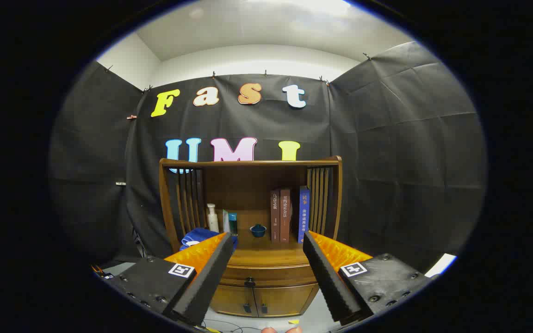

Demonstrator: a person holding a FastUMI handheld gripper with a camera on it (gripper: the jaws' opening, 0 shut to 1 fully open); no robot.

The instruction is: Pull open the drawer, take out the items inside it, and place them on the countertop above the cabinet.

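Claw [266, 259] is held wide and empty, squared up well short of the closed wooden drawer's dark knob [249, 281], ready for approach.

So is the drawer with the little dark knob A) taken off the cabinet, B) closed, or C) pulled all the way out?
B: the drawer sits flush in the wooden cabinet, its knob untouched, just beyond the open gripper, whose fingers are spread apart and hold nothing.
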